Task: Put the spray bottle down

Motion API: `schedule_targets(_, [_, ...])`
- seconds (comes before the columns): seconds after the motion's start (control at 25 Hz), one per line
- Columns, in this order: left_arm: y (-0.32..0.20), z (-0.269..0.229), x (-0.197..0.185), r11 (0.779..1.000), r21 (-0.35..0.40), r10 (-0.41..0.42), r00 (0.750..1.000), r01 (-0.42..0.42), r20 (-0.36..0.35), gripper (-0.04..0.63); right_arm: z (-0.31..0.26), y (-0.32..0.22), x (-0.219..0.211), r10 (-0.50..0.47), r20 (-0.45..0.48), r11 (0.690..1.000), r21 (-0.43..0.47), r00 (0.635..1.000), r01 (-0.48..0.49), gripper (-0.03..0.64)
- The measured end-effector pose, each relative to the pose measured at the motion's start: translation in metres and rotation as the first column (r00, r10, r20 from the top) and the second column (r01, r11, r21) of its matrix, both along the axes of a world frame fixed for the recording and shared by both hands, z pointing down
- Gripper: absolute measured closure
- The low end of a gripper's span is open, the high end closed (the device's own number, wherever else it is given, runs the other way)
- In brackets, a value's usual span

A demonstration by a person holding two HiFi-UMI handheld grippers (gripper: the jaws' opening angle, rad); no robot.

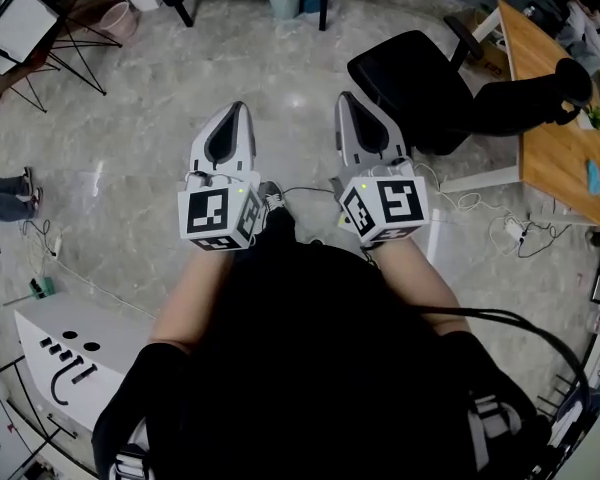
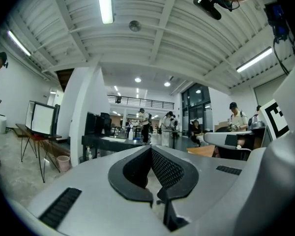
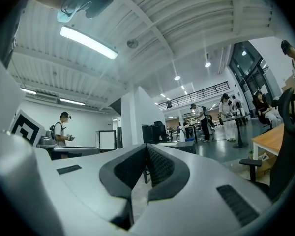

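Both hands are out front over the pale stone floor (image 1: 130, 168), the left gripper (image 1: 237, 108) and right gripper (image 1: 345, 99) pointing level with jaws pressed together on nothing. No spray bottle shows in any view, so it's either already set down or out of sight. If there's a bottle to place, I'd say find it first and pick a flat, bare spot, and the wooden desk (image 1: 560, 158) past the black office chair (image 1: 410, 78) looks nearest in this open workroom.
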State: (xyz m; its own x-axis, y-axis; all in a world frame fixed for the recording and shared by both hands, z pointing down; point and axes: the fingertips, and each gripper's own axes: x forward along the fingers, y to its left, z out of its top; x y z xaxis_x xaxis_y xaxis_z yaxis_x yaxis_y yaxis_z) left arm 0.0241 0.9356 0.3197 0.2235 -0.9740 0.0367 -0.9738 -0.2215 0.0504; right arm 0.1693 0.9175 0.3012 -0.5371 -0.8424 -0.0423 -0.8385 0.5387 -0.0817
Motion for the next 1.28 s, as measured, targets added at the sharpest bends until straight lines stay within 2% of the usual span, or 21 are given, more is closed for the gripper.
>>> schedule_targets(0.36, [-0.115,0.011,-0.034,0.999,-0.03,0.037,0.999,-0.037,-0.014,0.598,0.008,-0.115,-0.044,0.02,-0.014,0.999,-0.026,1.0,-0.021,0.603])
schedule_targets(0.64, [-0.173,0.011,-0.068,0.997,-0.031,0.068,0.997,-0.069,-0.019,0.598,0.007,-0.175,-0.081,0.048,-0.024,0.998,-0.029,0.999,-0.049,0.604])
schedule_targets(0.96, [-0.209,0.012,-0.107,0.995,-0.022,0.095,0.995,-0.095,-0.019,0.598,0.003,-0.21,-0.124,0.066,-0.032,0.998,-0.007,0.997,-0.066,0.603])
schedule_targets(1.28, [-0.233,0.01,-0.113,0.993,-0.019,0.117,0.993,-0.118,-0.031,0.598,-0.005,-0.237,-0.133,0.083,-0.035,0.997,0.007,0.996,-0.082,0.603])
